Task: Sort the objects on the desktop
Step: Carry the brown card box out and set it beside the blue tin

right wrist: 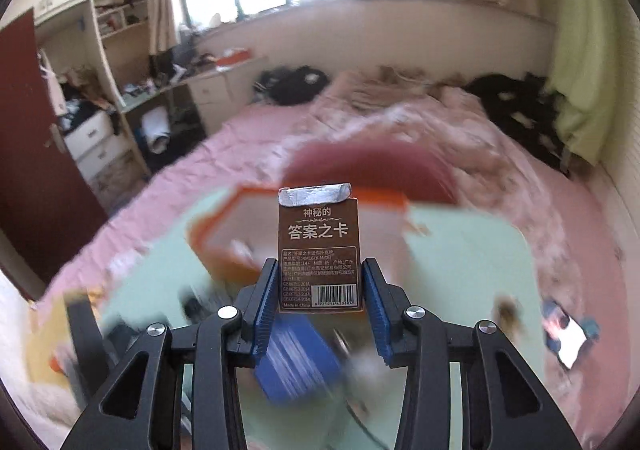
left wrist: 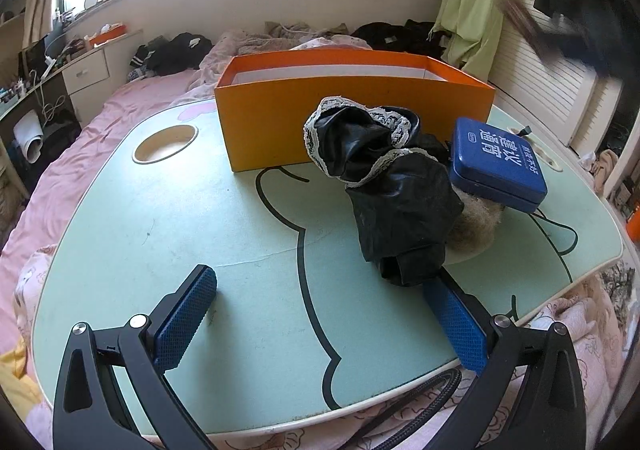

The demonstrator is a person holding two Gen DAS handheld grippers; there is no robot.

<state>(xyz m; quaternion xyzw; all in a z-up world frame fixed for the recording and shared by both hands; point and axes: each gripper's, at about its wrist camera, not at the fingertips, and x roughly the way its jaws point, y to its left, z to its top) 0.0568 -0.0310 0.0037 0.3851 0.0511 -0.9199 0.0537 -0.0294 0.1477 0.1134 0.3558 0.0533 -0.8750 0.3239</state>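
While your right gripper (right wrist: 320,286) carried the brown card box (right wrist: 318,250), its fingers were clamped on the box's lower sides — upright, foil end up, likely so it would drop cleanly into the orange box (left wrist: 352,106). That box sat open at the far side of the counter (left wrist: 160,210), ready to receive things. Your left gripper (left wrist: 320,314) hovered low over the counter, fingers wide apart and empty, near the black lace-trimmed cloth (left wrist: 384,178) — probably next. A blue tin (left wrist: 496,166) lay beside the cloth.
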